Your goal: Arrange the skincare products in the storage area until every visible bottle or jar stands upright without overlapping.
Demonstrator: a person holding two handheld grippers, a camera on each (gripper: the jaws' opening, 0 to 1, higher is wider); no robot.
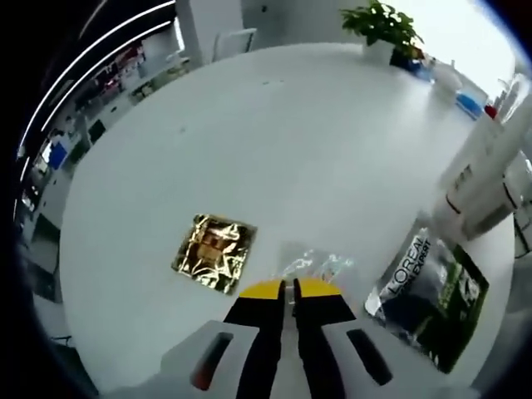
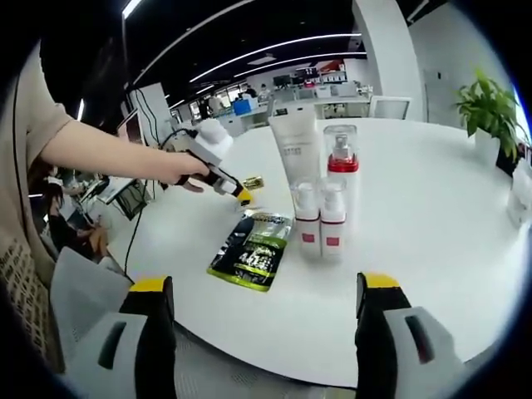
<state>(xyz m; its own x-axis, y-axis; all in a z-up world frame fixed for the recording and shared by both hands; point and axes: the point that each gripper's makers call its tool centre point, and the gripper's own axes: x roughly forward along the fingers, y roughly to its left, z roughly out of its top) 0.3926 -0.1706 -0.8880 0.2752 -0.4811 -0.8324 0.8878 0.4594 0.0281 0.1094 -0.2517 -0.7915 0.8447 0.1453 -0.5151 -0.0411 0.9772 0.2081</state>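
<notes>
table: one round white table (image 2: 432, 249), most of its top bare, wide open room toward the far side and the right.
bottles: four stood upright near the middle, close together; one tall white tube (image 2: 296, 145), one clear pump bottle with a red collar (image 2: 342, 158), two small white bottles with red labels (image 2: 307, 218) (image 2: 333, 218) side by side in front.
packets: three lay flat; one dark green packet (image 2: 249, 249) near the front edge, one gold foil packet (image 1: 214, 252), one clear packet (image 1: 314, 264) just at the left gripper's tips.
writing: the green packet read "l'oreal" and "expert"; print on the bottles was too small to read.
left gripper (image 1: 288, 287): yellow-tipped jaws were together, whether they pinched the clear packet could not be told.
right gripper (image 2: 266, 287): jaws stood wide apart, holding nothing, over the near table edge.
plant: one potted plant (image 2: 489, 108) at the far edge.
</notes>
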